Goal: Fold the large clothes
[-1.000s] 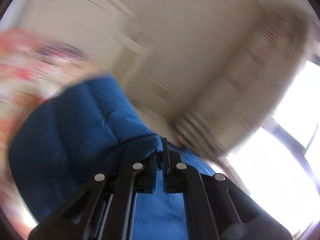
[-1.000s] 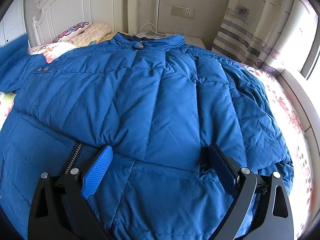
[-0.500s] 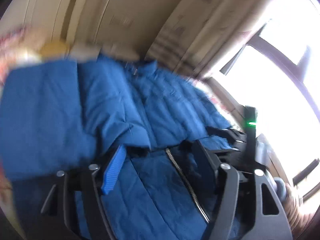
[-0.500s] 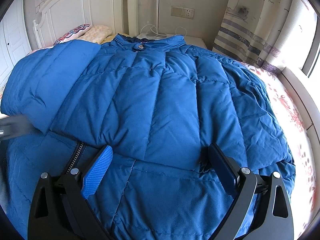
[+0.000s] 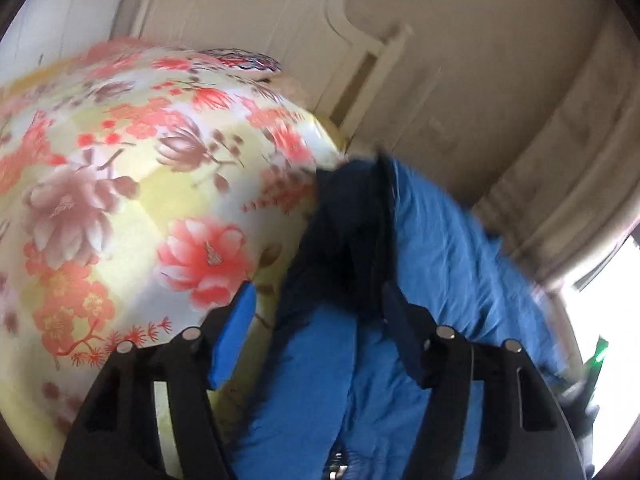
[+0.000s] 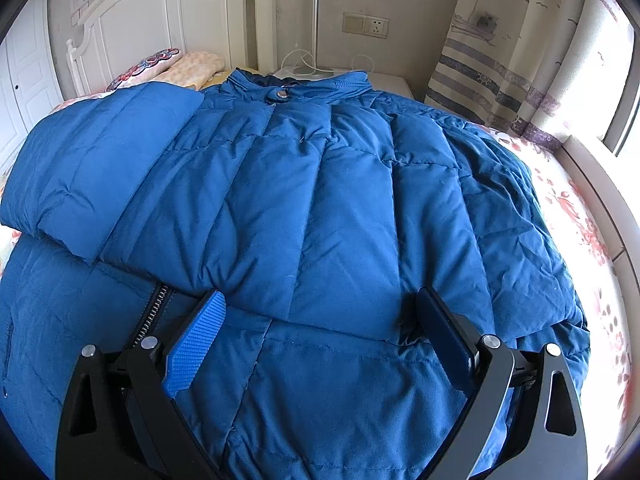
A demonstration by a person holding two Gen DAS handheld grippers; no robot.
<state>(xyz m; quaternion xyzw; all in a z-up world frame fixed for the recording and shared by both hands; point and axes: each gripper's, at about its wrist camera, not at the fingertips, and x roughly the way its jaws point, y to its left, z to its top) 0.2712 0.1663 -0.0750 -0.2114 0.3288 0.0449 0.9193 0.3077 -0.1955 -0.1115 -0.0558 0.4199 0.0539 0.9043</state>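
Note:
A large blue padded jacket (image 6: 320,200) lies front up on the bed, collar at the far end. Its left sleeve (image 6: 100,176) is folded across the chest. My right gripper (image 6: 320,336) stands open low over the jacket's hem, both fingers apart on the fabric and pinching nothing. In the blurred left wrist view, my left gripper (image 5: 320,296) is at the jacket's (image 5: 440,248) left edge, beside the floral bedsheet (image 5: 120,200). Its jaws are closing with a dark fold of the jacket between them, and the pads do not press on it.
A white headboard (image 6: 160,12) and two pillows (image 6: 172,66) are at the far end. A nightstand (image 6: 384,80) with a lamp pole and cables stands behind the collar. A striped curtain (image 6: 500,60) and window ledge (image 6: 600,184) run along the right.
The left gripper, shut on the sleeve a second ago, carried it over the jacket, let go and swung down to the jacket's left edge. The sleeve now lies across the chest. The right gripper stayed still.

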